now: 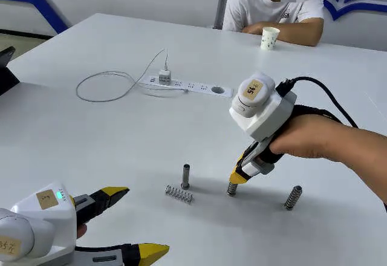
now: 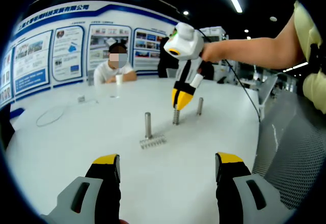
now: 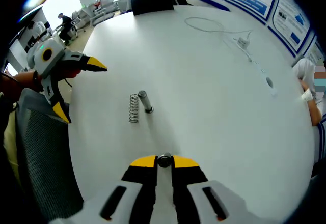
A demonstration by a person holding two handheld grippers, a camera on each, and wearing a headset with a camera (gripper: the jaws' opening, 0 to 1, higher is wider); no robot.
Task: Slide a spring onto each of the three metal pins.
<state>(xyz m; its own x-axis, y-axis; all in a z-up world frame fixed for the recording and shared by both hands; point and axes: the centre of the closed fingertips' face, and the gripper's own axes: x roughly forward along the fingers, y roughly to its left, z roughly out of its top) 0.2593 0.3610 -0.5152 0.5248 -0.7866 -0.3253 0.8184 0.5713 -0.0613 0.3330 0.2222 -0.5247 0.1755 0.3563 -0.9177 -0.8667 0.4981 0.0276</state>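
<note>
Now | left tool gaping | right tool clamped on middle pin | paper cup contents unseen

Right hand-held gripper gripping near pin, loose spring lying just beside bare pin

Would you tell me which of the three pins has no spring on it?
The leftmost pin in the head view: its shaft is bare, a loose spring lying beside it. The middle pin and right pin wear springs.
</note>
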